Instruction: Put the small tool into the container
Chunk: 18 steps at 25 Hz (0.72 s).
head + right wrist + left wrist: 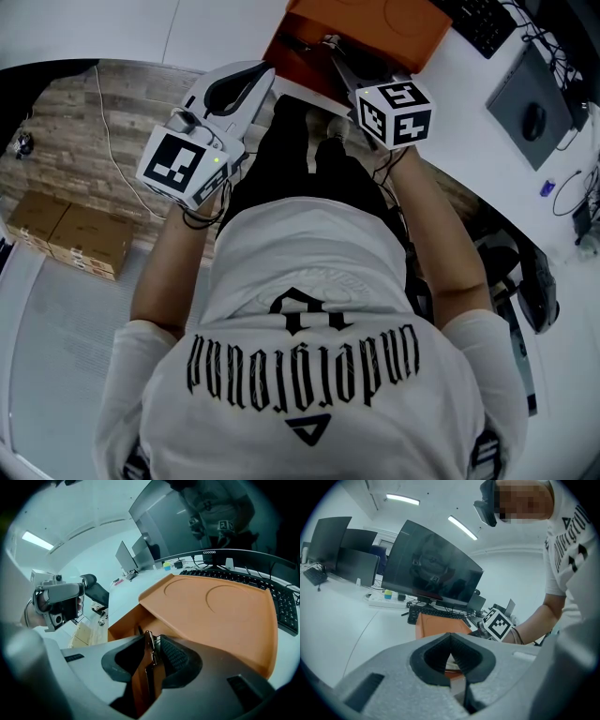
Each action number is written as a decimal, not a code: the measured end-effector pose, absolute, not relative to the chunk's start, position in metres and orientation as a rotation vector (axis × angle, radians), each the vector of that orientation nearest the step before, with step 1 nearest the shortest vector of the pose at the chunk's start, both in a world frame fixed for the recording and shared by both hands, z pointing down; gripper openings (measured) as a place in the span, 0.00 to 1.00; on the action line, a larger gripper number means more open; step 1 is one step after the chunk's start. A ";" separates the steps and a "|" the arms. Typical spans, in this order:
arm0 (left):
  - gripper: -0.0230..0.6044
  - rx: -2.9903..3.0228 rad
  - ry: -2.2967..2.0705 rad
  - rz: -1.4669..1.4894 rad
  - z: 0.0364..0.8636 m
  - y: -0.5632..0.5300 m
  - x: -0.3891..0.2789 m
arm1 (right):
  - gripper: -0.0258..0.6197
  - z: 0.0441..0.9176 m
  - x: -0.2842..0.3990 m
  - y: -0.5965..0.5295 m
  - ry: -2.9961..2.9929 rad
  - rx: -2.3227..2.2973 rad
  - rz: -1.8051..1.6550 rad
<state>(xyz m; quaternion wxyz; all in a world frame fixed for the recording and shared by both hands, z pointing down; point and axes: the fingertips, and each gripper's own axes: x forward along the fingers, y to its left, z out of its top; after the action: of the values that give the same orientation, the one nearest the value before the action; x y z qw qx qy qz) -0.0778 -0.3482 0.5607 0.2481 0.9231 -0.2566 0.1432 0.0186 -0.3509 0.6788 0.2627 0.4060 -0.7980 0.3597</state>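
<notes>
White T-shirt (319, 281) fills the near view, the person facing the desk (234, 23). Off the desk's near edge, the left gripper (450, 639) hangs with its jaws closed on nothing, probably kept clear. The right gripper (152, 641) pinches the small tool (149, 654) above the orange container (375, 28) at that edge, seemingly lined up with its open mouth.

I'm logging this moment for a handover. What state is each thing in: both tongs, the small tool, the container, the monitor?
Left tongs: shut, empty.
Right tongs: shut on the small tool.
Small tool: clamped between the pads, not yet released, pointed at the container's opening.
Container: open at one end, with its top covering the rest.
Monitor: screen dark.
</notes>
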 end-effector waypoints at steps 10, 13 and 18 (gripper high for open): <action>0.06 2.528 -0.718 0.398 0.558 -0.338 -0.072 | 0.19 0.663 0.022 -0.347 -2.195 1.106 0.938; 0.06 2.535 -0.736 0.391 0.553 -0.333 -0.069 | 0.19 0.647 0.024 -0.346 -2.230 1.109 0.904; 0.06 2.555 -0.761 0.371 0.536 -0.318 -0.061 | 0.19 0.612 0.028 -0.338 -2.293 1.124 0.846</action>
<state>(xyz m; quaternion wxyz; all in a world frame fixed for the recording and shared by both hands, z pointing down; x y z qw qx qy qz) -0.0613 -0.3181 0.5358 0.2233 0.9253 -0.2756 0.1342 0.0277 -0.3380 0.6118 0.2241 0.4072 -0.8307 0.3065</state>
